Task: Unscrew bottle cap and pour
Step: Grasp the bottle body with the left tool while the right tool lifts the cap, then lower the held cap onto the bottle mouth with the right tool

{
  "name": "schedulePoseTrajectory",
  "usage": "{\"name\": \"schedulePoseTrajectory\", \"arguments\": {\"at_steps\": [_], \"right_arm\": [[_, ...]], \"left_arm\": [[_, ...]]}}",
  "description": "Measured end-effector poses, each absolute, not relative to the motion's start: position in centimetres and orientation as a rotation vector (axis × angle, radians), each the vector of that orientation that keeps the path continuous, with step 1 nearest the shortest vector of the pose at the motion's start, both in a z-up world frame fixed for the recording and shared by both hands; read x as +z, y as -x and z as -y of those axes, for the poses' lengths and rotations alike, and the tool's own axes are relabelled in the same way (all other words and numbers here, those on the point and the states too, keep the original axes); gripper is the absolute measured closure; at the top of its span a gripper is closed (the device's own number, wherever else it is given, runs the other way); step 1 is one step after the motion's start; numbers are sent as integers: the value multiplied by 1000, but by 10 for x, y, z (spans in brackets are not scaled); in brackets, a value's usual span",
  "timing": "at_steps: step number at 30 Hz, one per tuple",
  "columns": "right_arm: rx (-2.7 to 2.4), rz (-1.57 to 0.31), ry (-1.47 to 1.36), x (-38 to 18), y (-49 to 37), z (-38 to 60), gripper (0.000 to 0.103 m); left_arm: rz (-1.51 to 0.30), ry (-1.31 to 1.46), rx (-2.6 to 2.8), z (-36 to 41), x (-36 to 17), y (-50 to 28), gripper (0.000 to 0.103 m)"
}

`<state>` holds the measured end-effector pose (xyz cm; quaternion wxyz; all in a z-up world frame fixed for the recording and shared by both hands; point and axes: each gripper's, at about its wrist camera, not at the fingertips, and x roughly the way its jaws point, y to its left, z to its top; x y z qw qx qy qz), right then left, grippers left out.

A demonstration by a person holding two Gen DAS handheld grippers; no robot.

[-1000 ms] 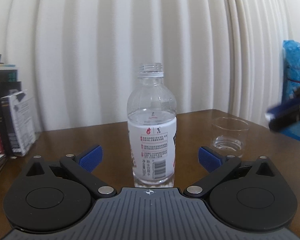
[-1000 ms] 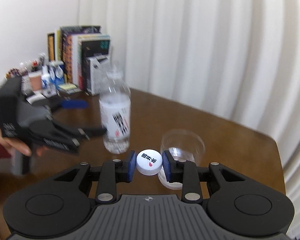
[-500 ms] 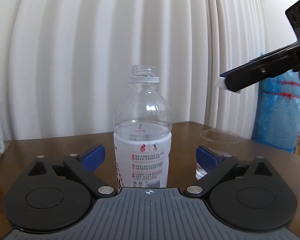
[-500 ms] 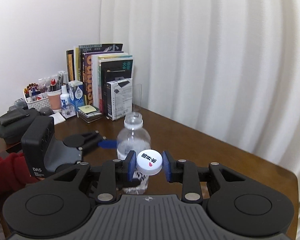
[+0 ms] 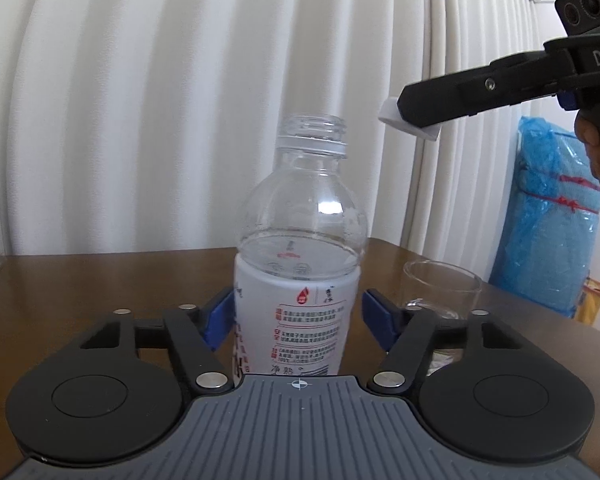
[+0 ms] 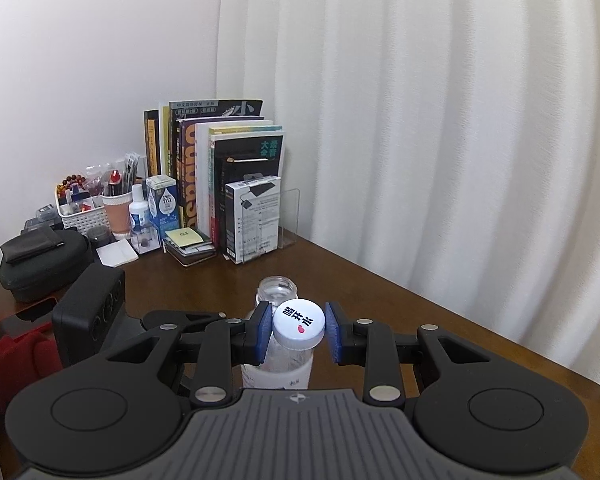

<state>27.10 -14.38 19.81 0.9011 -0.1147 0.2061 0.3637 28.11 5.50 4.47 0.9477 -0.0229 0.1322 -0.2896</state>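
A clear water bottle point(image 5: 296, 272) with a white label stands uncapped on the brown table point(image 5: 100, 280), partly full. My left gripper point(image 5: 296, 316) is around its body; its blue pads sit close on both sides, and contact is not clear. My right gripper point(image 6: 299, 330) is shut on the white cap point(image 6: 299, 322) and holds it just above and near the bottle's open mouth point(image 6: 278, 285). In the left wrist view the right gripper point(image 5: 410, 118) with the cap point(image 5: 392, 118) hangs up right of the bottle neck. A clear glass point(image 5: 442, 292) stands right of the bottle.
Books point(image 6: 220, 168) in a clear stand, a boxed item point(image 6: 256, 216), a white basket of small items point(image 6: 80, 208) and a black case point(image 6: 40, 260) fill the table's far left corner. White curtain behind. A blue plastic bag point(image 5: 556, 216) is beyond the table's right edge.
My left gripper has closed in around the bottle. My right gripper has carried the cap from beside the glass to just above the bottle's mouth.
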Motion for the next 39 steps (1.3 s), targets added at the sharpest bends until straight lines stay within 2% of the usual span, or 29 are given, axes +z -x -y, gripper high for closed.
{"name": "schedulePoseTrajectory", "arguments": {"at_steps": [11, 39], "right_arm": [[798, -442, 239, 209, -288, 126, 71], [835, -486, 243, 194, -309, 112, 71]], "left_arm": [[-275, 50, -581, -56, 45, -283, 43], [-270, 29, -574, -53, 49, -273, 43]]}}
